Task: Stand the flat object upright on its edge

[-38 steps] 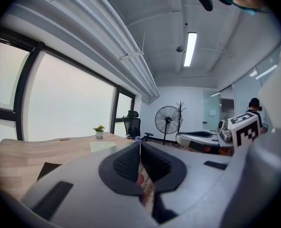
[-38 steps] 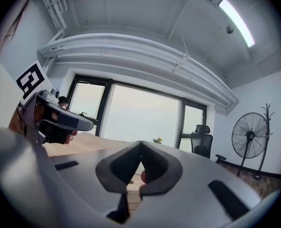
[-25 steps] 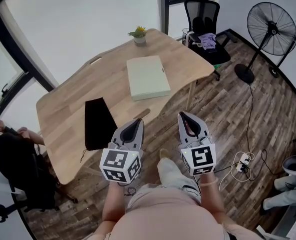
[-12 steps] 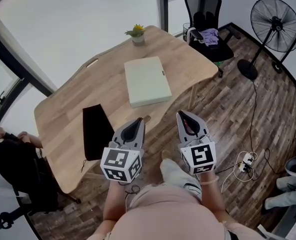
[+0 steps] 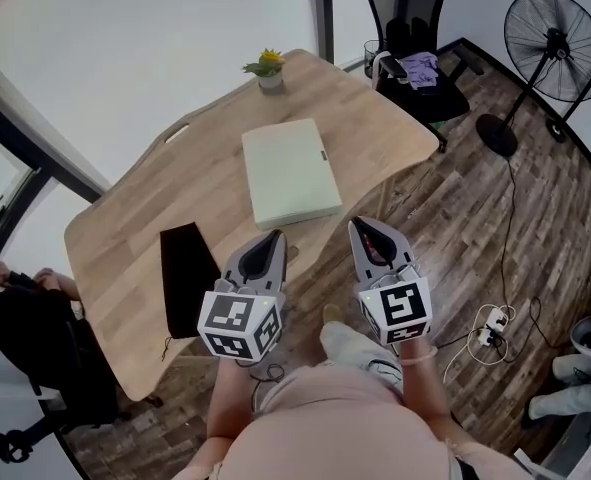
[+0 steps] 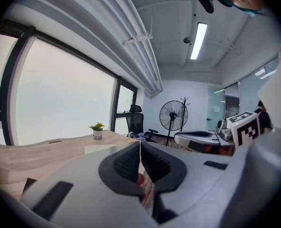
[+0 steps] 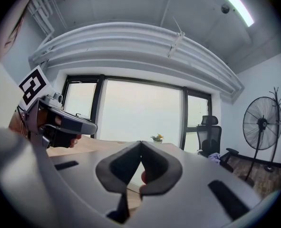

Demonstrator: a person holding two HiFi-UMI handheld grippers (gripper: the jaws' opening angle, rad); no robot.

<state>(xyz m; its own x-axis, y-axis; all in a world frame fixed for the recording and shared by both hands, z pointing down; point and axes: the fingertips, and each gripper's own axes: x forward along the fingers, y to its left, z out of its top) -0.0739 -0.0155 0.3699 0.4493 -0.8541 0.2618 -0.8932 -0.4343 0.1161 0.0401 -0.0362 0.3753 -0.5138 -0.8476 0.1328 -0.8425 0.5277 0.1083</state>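
The bench point(image 5: 125, 218) has come a bit nearer, so the job has not begun yet. A black cloth point(image 5: 187, 278) lies on its left side. The left tongs point(image 5: 271, 238) are pressed together and hold nothing. The flat box point(image 5: 288, 173) lies flat mid-bench, just past them. The right tongs point(image 5: 361, 224) are pressed together and empty too. Nothing blocks the box. The chair point(image 5: 407, 28) and fan point(image 5: 560, 33) stand far off.

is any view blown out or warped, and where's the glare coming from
Head view: the window is blown out to white, its frame bows, and the table is evenly lit with only faint shadows. Left gripper view: fisheye with black corners, and the ceiling light glares. Right gripper view: the same white window, and the ceiling pipes bend into an arc.
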